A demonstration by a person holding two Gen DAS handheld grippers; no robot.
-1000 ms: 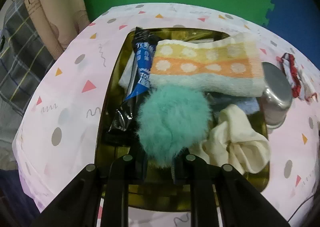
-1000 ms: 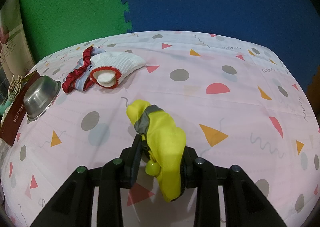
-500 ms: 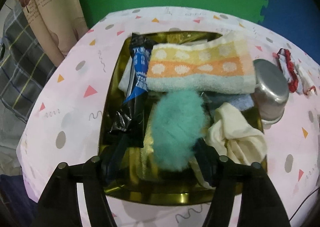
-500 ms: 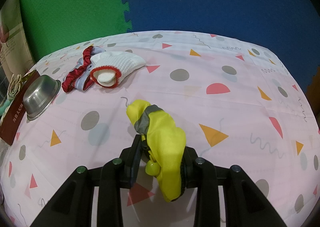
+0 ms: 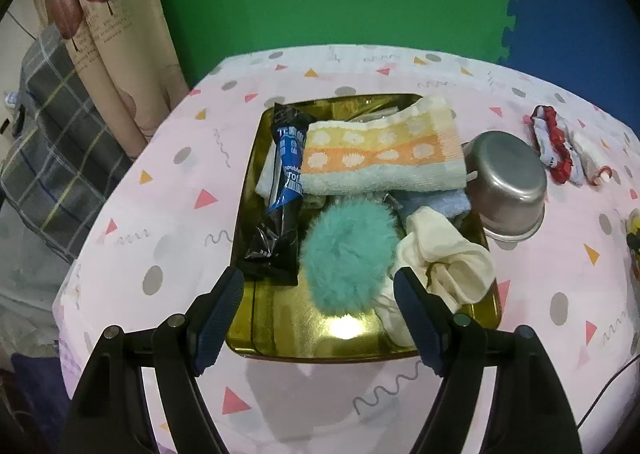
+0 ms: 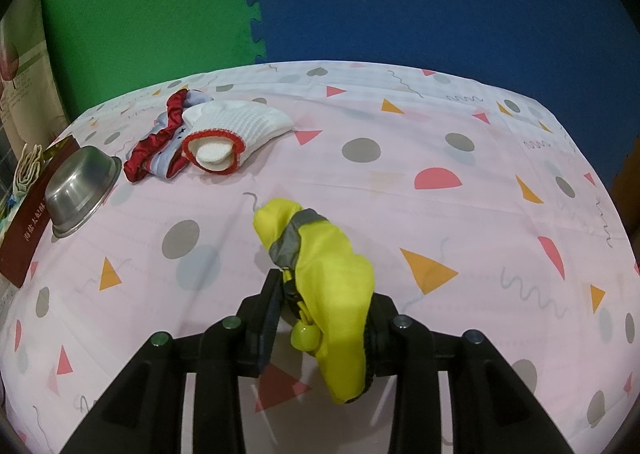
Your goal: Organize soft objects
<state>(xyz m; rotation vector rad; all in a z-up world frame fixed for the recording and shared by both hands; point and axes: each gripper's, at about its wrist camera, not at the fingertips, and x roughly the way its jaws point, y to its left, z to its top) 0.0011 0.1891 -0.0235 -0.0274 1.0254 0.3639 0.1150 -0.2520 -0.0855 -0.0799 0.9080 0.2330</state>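
Note:
A gold tray on the table holds a teal fluffy pompom, a folded yellow and orange towel, a cream cloth, a blue cloth and a dark snack packet. My left gripper is open and empty, just in front of the pompom above the tray's near end. My right gripper is shut on a yellow fabric pouch with a grey band, just above the tablecloth. A white knit sock and a red-trimmed scrunchie lie at the far left.
An upturned steel bowl leans at the tray's right edge; it also shows in the right wrist view. The scrunchie and sock lie beyond it. A curtain and checked fabric are left of the table. Foam mats back the table.
My left gripper has opened, let go of the teal pompom in the tray, and pulled back. The right gripper with the yellow pouch has not moved.

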